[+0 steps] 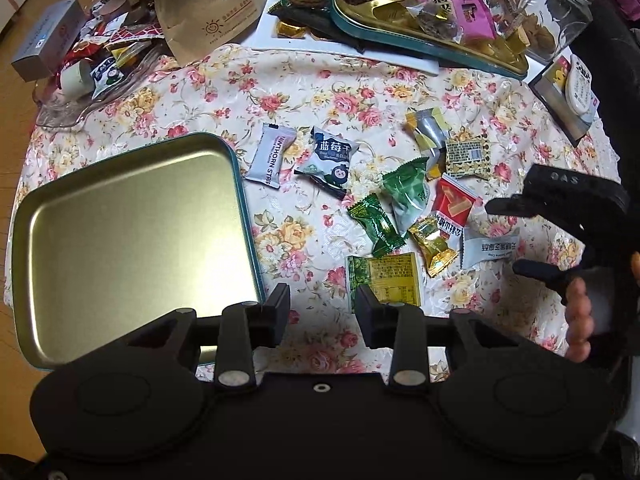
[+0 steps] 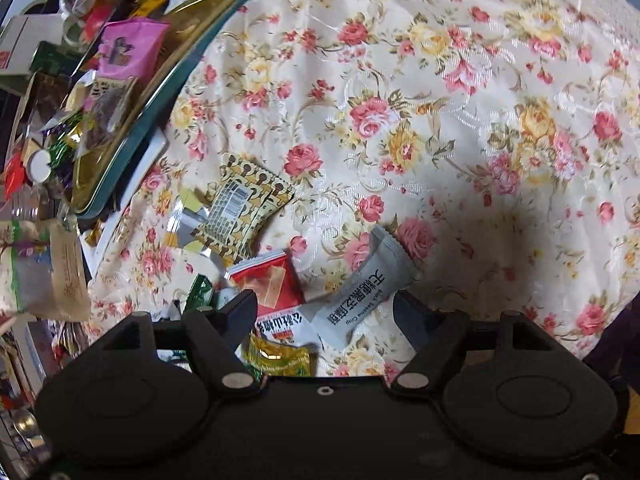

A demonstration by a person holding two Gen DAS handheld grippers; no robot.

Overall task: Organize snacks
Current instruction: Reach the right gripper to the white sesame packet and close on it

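Observation:
An empty gold tin tray (image 1: 120, 232) with a teal rim lies at the left on the floral cloth. Loose wrapped snacks lie right of it: a white hawthorn packet (image 1: 270, 156), a blueberry packet (image 1: 330, 160), green candies (image 1: 376, 224), a red packet (image 1: 454, 204) and a grey sesame crisp packet (image 1: 490, 246). My left gripper (image 1: 322, 308) hangs open over bare cloth by the tray's corner, beside a yellow-green packet (image 1: 384, 278). My right gripper (image 2: 326, 312) points down, open, with the grey sesame packet (image 2: 360, 292) and the red packet (image 2: 272, 284) on the cloth between its fingers, pads apart from them.
A second tin tray (image 1: 400, 28), heaped with snacks, sits at the back on a white board. Near it are a clear jar (image 1: 560, 12), a brown paper bag (image 1: 208, 8) and a glass dish (image 1: 60, 108) of wrappers. A person's fingers (image 1: 580, 320) hold the right gripper (image 1: 516, 238).

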